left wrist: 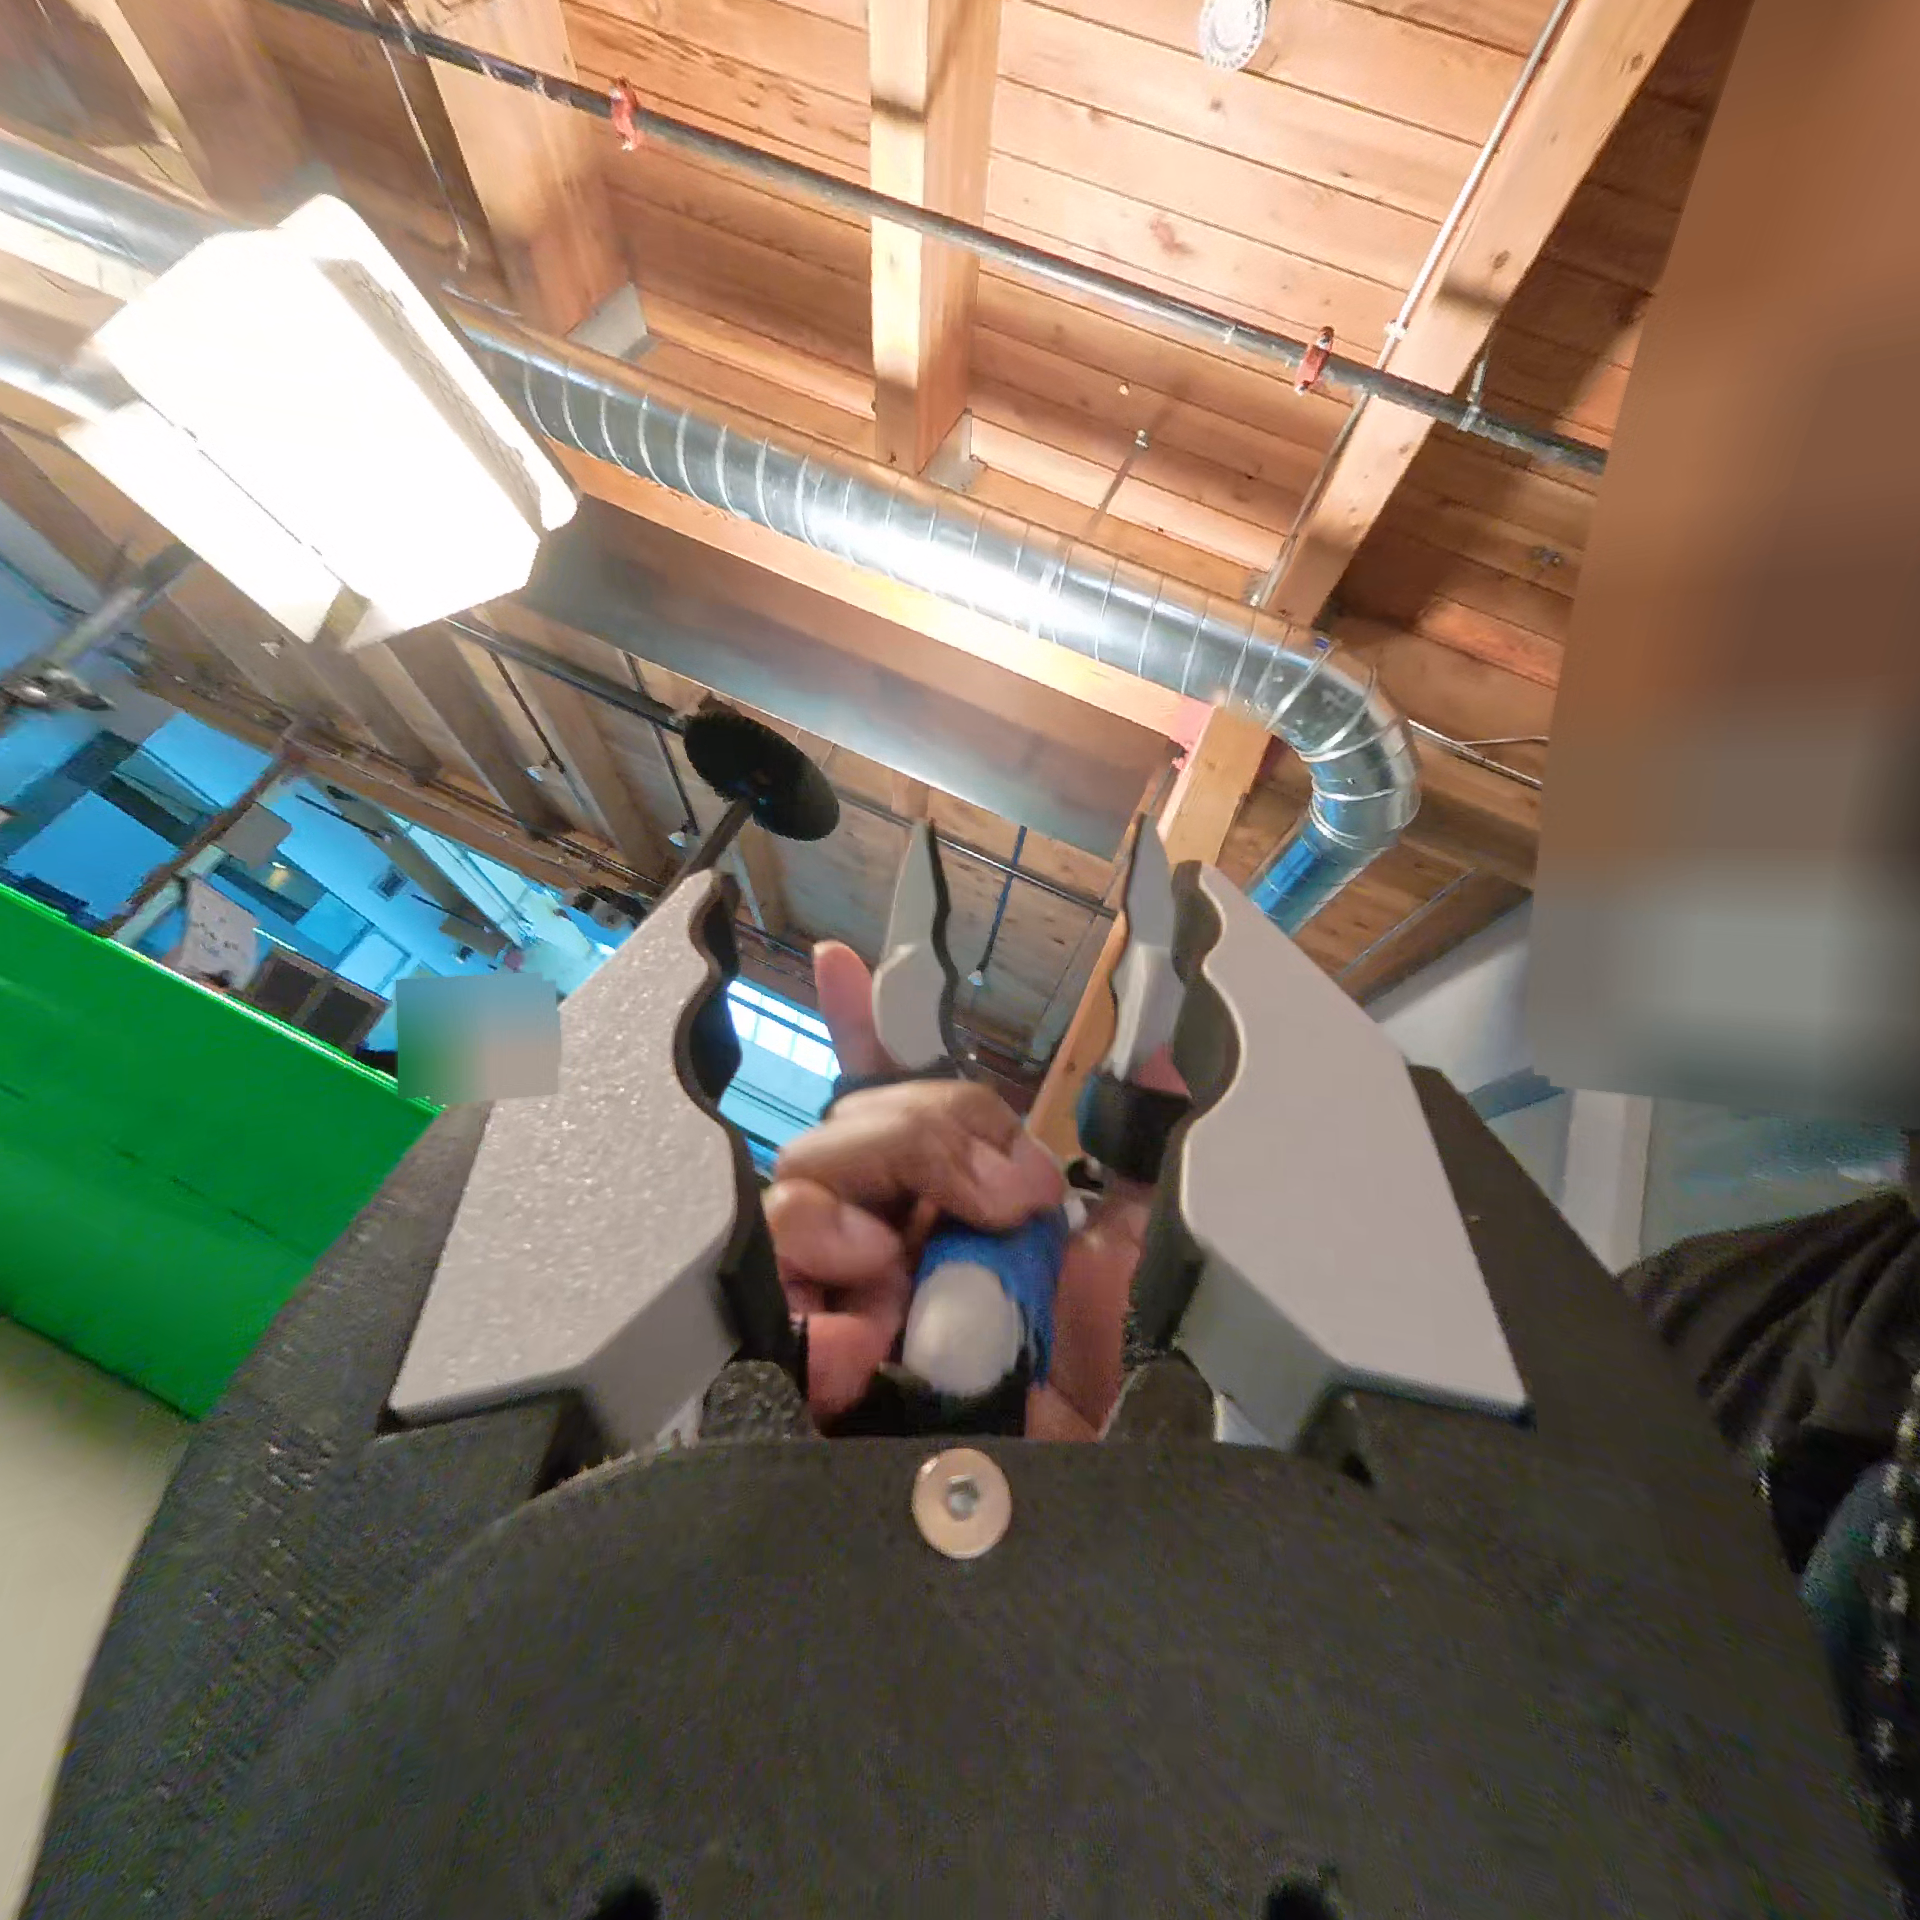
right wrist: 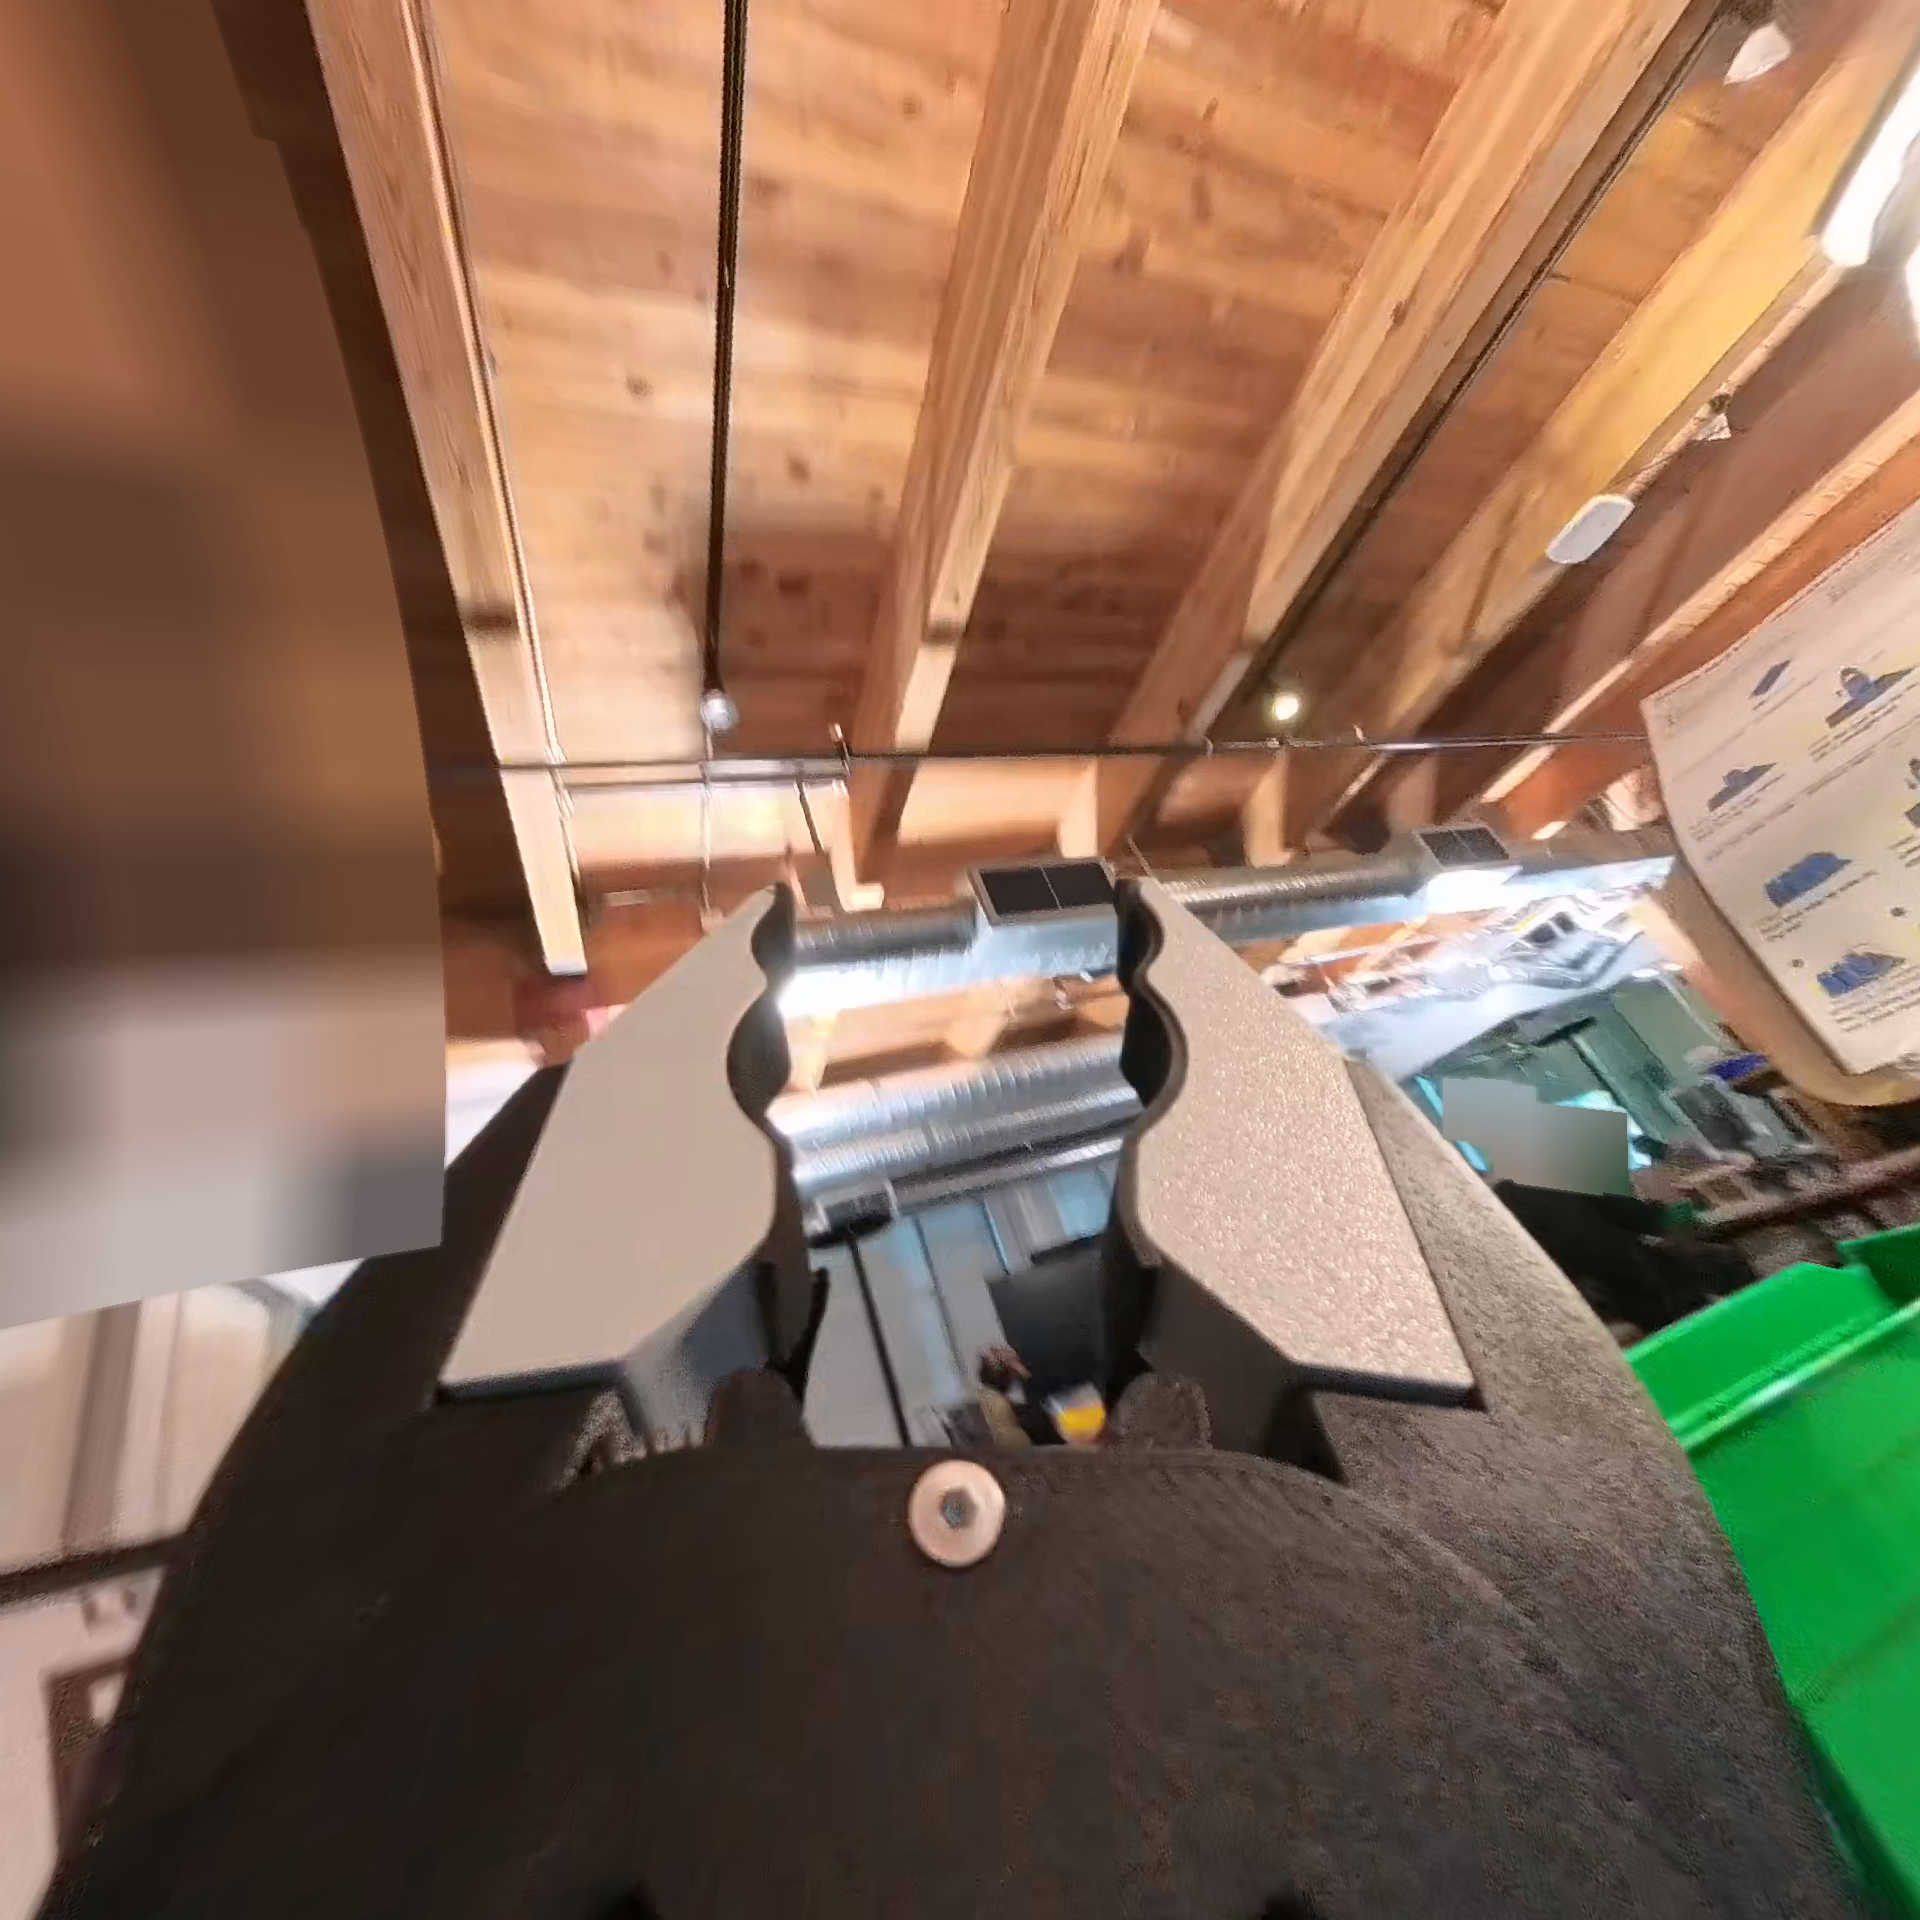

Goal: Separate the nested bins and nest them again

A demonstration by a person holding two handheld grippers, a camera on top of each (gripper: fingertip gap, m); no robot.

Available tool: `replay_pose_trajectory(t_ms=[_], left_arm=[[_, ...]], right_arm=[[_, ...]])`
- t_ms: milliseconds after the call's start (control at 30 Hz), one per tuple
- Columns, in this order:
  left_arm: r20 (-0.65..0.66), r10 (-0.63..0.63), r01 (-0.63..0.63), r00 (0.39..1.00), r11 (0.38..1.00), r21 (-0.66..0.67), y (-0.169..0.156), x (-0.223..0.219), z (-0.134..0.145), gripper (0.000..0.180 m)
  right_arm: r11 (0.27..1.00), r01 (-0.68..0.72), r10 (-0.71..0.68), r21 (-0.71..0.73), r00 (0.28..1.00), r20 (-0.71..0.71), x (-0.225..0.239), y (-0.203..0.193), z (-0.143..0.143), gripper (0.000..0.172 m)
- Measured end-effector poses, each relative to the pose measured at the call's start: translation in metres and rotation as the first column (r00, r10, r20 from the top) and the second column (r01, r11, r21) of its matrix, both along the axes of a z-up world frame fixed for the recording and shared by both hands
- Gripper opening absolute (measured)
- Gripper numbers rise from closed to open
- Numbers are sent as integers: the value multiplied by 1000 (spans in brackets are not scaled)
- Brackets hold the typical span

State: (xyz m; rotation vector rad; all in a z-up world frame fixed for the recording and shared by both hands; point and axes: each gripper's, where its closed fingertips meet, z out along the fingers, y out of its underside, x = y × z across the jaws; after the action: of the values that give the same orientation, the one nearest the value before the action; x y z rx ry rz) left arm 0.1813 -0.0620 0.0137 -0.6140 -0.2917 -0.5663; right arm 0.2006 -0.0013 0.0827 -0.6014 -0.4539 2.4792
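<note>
**Both grippers aimed at ceiling, nothing held**

Left wrist view: left gripper [left wrist: 951, 894] fingers wide, bare; right gripper [left wrist: 1034, 883] and hand [left wrist: 914, 1174] beyond; green bin [left wrist: 156, 1122] low left.

Right wrist view: right gripper [right wrist: 951, 914] fingers apart, bare; green bin [right wrist: 1808, 1475] low right.

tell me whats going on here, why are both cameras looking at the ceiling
A person holds a two-finger tool in each hand, and both point up at the wooden ceiling beams rather than at any work. The left tool is open with nothing in it; beyond it the person's hand grips the right tool, also open and bare. The green bins sit low at the edge of each view, untouched. Whether they are nested cannot be told.
</note>
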Motion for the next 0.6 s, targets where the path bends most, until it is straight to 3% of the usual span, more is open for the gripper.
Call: replay_pose_trajectory(t_ms=[200,300,400,467,533,600], left_arm=[[-64,-7,0,998,995,-102,17,12,-9,86],[-17,-94,91,995,987,-129,28,22,-21,87],[-15,-95,93,995,987,-133,25,17,-23,87],[-8,-74,73,997,989,-132,20,9,-22,89],[9,-19,20,1000,979,-205,19,-9,-28,89],[-12,119,-114,993,911,-397,21,-40,-47,87]], right_arm=[[995,-74,78,-74,995,60,-14,10,-6,67],[987,-122,138,-100,976,170,-31,11,-17,67],[986,-146,159,-81,966,202,-32,5,-22,65],[998,-58,58,-6,979,194,-29,15,-19,65],[984,108,-139,143,963,230,-29,41,-12,65],[886,265,-400,382,853,336,-37,81,-10,71]])
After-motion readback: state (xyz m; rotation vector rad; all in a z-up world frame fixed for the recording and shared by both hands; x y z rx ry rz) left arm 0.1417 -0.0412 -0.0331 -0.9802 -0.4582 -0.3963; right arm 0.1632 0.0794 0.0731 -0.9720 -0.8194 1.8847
